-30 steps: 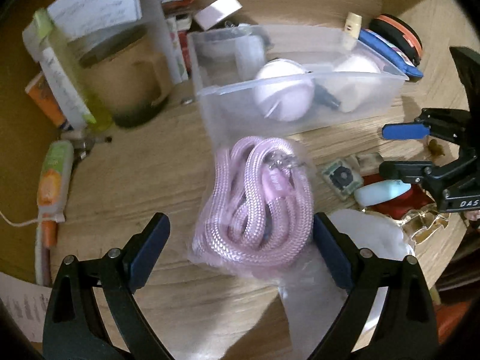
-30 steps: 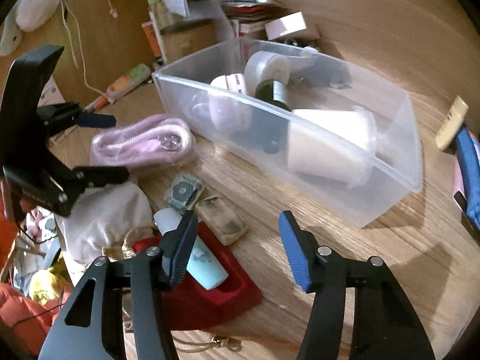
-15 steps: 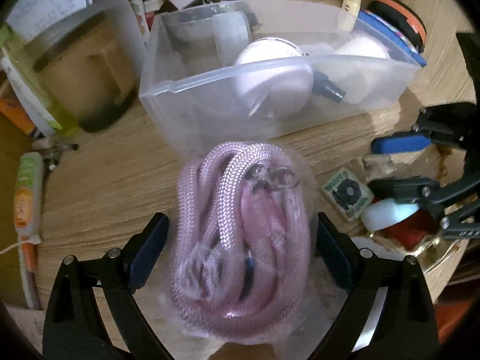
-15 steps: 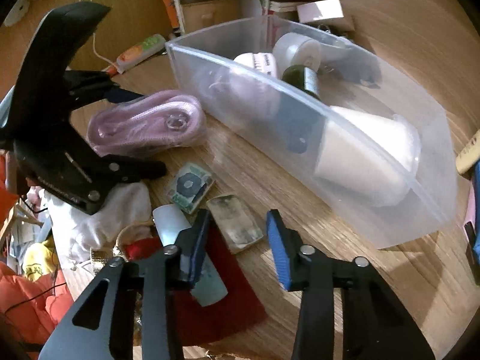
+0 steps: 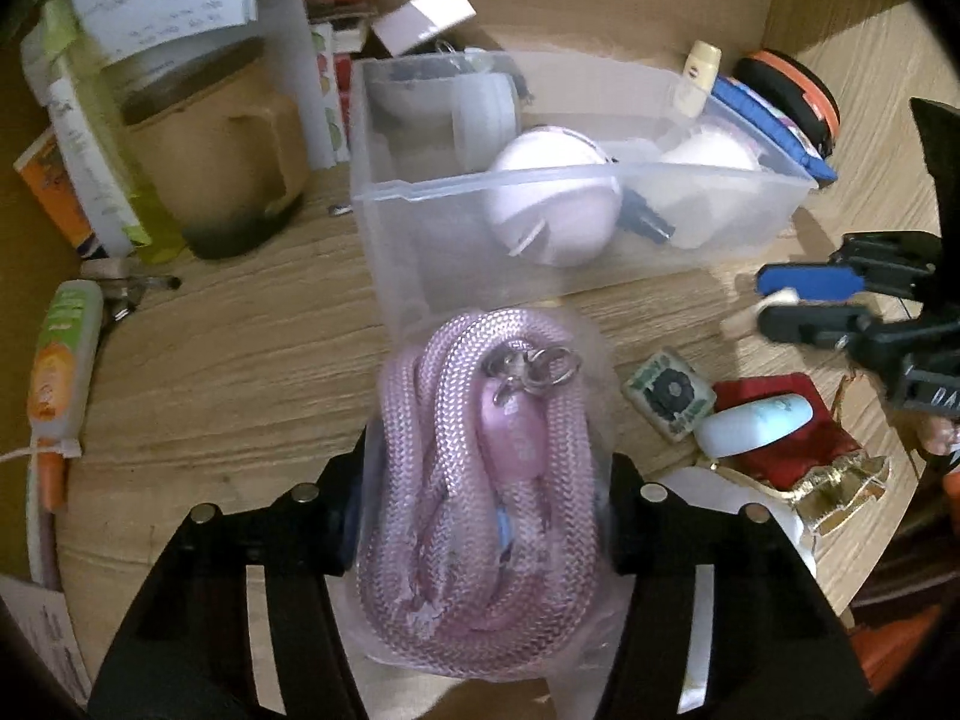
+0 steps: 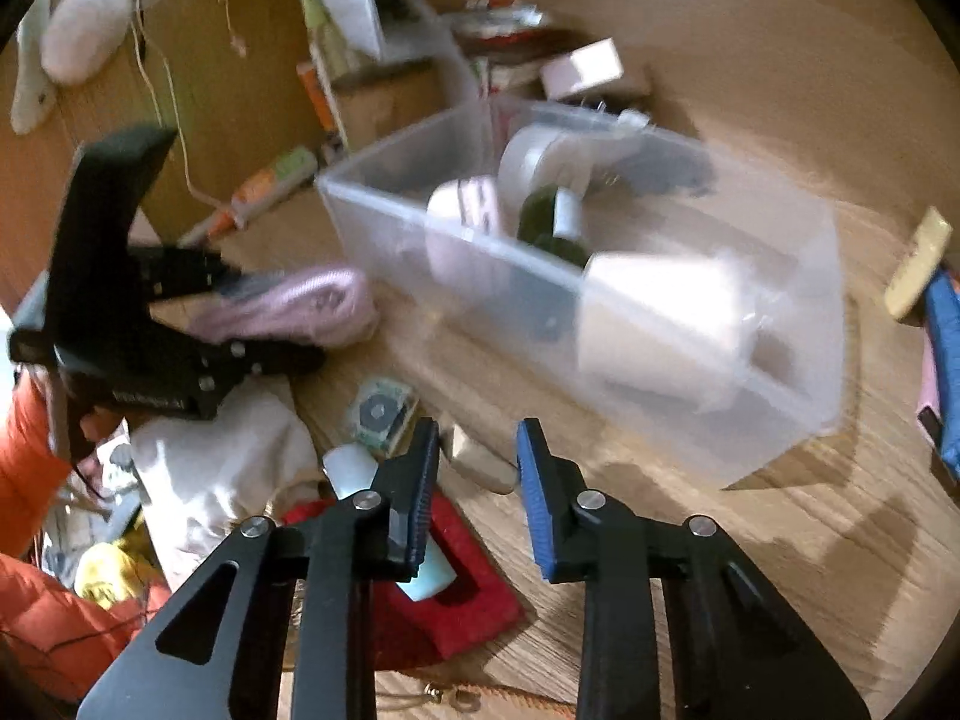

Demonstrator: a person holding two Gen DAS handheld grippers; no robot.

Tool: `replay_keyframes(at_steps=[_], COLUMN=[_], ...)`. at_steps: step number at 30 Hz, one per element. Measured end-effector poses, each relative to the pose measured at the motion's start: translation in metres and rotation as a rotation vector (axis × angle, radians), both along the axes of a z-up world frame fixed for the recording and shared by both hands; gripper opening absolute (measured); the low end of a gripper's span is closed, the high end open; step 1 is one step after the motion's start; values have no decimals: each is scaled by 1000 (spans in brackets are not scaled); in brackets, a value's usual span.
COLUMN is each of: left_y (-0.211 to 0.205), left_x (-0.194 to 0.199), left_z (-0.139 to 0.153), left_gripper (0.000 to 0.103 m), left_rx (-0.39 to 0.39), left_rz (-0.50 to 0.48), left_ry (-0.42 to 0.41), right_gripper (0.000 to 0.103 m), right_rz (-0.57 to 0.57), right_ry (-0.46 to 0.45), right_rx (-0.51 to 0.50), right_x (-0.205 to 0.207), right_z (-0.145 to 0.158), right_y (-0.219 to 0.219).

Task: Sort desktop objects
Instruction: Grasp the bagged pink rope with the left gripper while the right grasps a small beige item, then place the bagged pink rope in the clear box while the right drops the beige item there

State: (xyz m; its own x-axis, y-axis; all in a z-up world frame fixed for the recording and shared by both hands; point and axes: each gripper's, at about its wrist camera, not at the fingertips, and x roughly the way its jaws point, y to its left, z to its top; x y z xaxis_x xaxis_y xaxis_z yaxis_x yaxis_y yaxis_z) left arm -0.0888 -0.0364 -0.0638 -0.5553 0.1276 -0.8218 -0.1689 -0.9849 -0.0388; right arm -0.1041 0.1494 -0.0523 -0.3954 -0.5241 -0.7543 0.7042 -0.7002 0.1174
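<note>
My left gripper (image 5: 480, 516) is shut on a pink braided rope in a clear bag (image 5: 486, 480), just in front of the clear plastic bin (image 5: 420, 252). The bin holds a pale round case (image 5: 552, 204), a tape roll (image 5: 486, 114) and a white roll (image 6: 666, 324). My right gripper (image 6: 477, 462) is open with a narrow gap and empty, above a small tan block (image 6: 483, 465). The left gripper and bagged rope (image 6: 294, 306) also show in the right wrist view. A pale blue tube (image 5: 756, 423) lies on a red pouch (image 5: 780, 420) beside a small green packet (image 5: 669, 390).
A jar (image 5: 216, 162), a yellow-green bottle (image 5: 90, 138), papers and boxes crowd the back left. A green-orange tube (image 5: 60, 360) lies at the left. An orange-rimmed lid (image 5: 792, 96), a blue item (image 5: 774, 126) and a cream lip balm (image 5: 696, 78) lie behind the bin. White cloth (image 6: 216, 462) sits by the desk edge.
My left gripper moved forward around the bagged rope and closed on it. My right gripper narrowed its opening and shifted over the tan block.
</note>
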Motion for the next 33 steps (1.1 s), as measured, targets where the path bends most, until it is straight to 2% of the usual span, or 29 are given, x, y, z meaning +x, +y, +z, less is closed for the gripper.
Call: replay_keyframes(at_steps=[1,3,4,8,12,17,23,28,33], left_y=[-1,-7,-9,-12,-14,-12,-3,-1,-1], left_x=[3,7,8,18,24,32,23,5,-22], left_z=[3,8,12,28,46,69,93,105,112], left_gripper=[57,57,57,57,57,57,57,57,57], left_rx=[5,25,33,46,51,47,60,89,113], left_rz=[10,30,35,53,65,70,62,69,81], left_ry=[8,27,41,95,147,225,294,321,322], right_gripper=[22,10,10,10,10,10,10,10,10], right_rz=[-7,-15,-18,-27,-50,-58,-77,-115,-164], right_ry=[8,12,16,39,43,45,112,165,158], right_rx=[-18,-46,-54,-68,-27,-51,-118,-192,-242], right_x=[1,4,2,2,1,1,2,-7,-31], right_z=[5,13,16,24,16,15,44,71,84], right_y=[3,7,8,12,9,12,17,22,29])
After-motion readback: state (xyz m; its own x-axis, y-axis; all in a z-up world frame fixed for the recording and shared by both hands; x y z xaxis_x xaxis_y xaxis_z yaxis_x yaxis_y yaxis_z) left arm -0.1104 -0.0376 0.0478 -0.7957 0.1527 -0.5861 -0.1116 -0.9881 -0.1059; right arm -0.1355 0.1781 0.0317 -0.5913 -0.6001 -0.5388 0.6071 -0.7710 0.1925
